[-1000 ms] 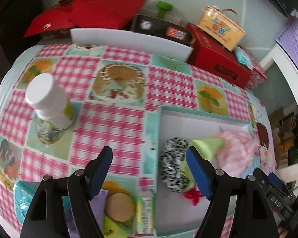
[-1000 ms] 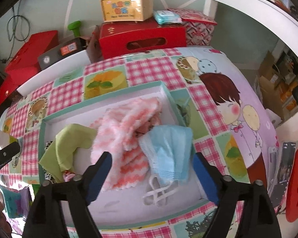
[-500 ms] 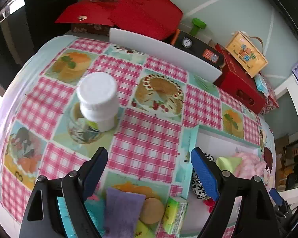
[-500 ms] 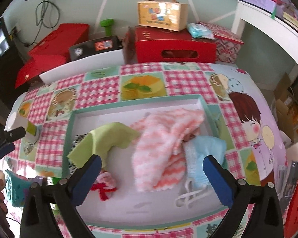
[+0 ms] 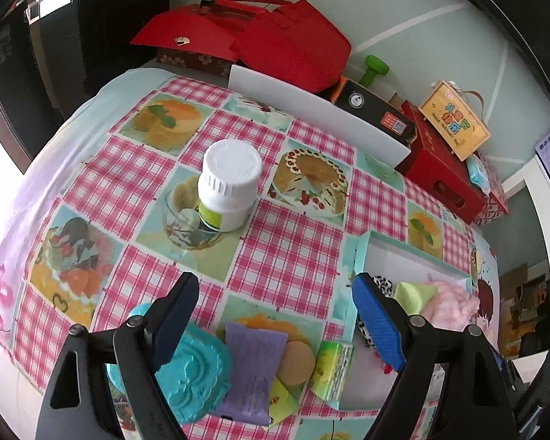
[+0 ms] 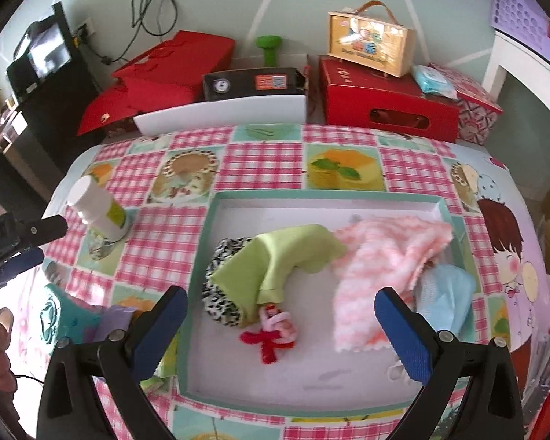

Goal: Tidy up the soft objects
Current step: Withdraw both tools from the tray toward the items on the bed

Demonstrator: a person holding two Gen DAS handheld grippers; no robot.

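1. Since the earlier frames, both grippers have been drawn back and lifted, so more of the worktop (image 6: 264, 154) is seen in each view.
2. Nothing is held: the left gripper (image 5: 275, 315) stands wide over the clutter at lower centre, and the right gripper (image 6: 280, 326) is spread fully above the tray (image 6: 326, 196).
3. Soft items are gathered in the tray, presumably as their sorted place: a green cloth (image 6: 275, 260) draped on a leopard-print piece (image 6: 220, 304), a pink towel (image 6: 381, 267) at centre right, a blue mask (image 6: 447, 293) beside it.
4. A white bottle (image 5: 229, 183) stands apart, upper centre of the left view, likely because it is hard.
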